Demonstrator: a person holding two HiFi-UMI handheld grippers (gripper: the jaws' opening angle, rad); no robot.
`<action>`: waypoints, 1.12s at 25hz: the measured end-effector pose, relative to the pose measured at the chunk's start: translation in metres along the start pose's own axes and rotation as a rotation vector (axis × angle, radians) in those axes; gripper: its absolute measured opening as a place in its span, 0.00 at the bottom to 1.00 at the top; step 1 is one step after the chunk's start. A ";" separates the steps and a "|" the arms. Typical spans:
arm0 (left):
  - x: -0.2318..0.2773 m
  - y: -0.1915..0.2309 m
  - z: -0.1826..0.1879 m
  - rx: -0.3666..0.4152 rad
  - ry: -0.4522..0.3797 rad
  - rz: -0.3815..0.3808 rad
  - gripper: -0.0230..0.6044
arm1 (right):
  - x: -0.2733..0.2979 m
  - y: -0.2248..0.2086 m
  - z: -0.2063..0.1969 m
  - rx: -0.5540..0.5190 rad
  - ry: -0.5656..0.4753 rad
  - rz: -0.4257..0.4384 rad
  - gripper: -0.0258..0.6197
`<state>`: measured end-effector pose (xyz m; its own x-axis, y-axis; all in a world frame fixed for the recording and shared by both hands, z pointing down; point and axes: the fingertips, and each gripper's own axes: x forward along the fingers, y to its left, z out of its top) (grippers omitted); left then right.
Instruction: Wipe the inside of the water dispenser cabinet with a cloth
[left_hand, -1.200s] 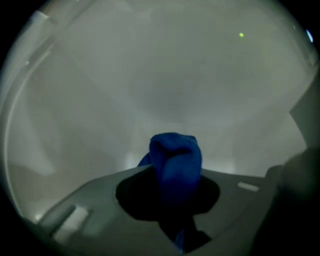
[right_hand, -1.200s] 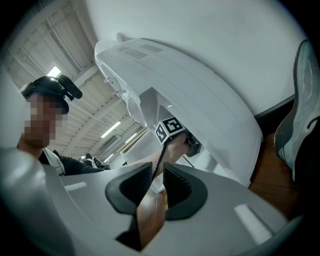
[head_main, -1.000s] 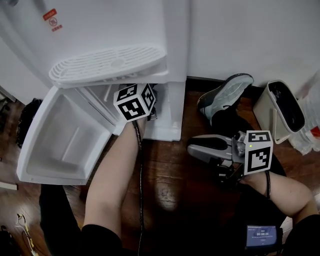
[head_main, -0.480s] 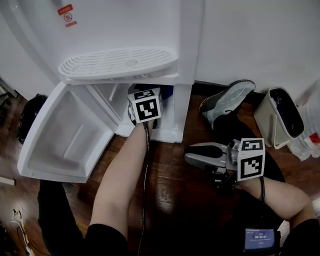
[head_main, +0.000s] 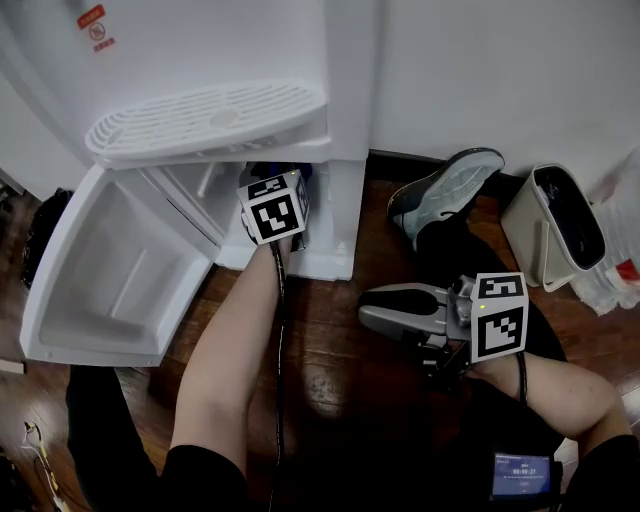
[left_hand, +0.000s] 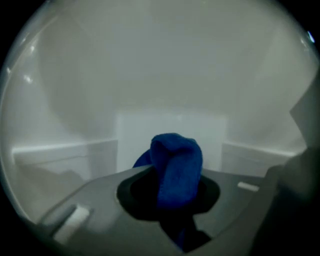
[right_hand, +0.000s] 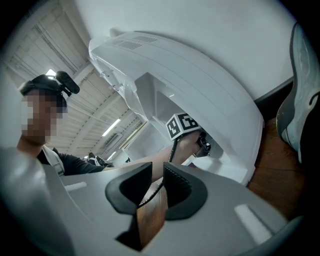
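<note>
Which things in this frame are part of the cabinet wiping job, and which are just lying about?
In the job:
- blue cloth, pinched in the jaws of the left gripper
- water dispenser cabinet
- its open door

Lying about:
- grey sneaker
- white bin
- small screen device
- right gripper, jaws shut on nothing, idle
</note>
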<state>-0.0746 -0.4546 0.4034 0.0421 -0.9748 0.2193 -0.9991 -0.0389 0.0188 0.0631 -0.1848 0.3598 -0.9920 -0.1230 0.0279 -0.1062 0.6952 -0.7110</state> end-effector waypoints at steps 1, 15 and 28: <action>-0.002 -0.009 -0.005 -0.013 0.010 -0.044 0.16 | 0.000 0.000 0.001 -0.001 -0.002 0.001 0.15; 0.002 0.065 -0.016 0.289 0.153 0.246 0.16 | 0.001 -0.001 -0.011 0.013 0.020 0.007 0.15; 0.018 -0.003 -0.067 0.422 0.327 -0.205 0.16 | 0.004 -0.005 -0.021 0.027 0.048 0.013 0.15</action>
<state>-0.0700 -0.4568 0.4724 0.1693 -0.8216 0.5443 -0.8848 -0.3700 -0.2833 0.0583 -0.1737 0.3781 -0.9955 -0.0792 0.0514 -0.0915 0.6770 -0.7302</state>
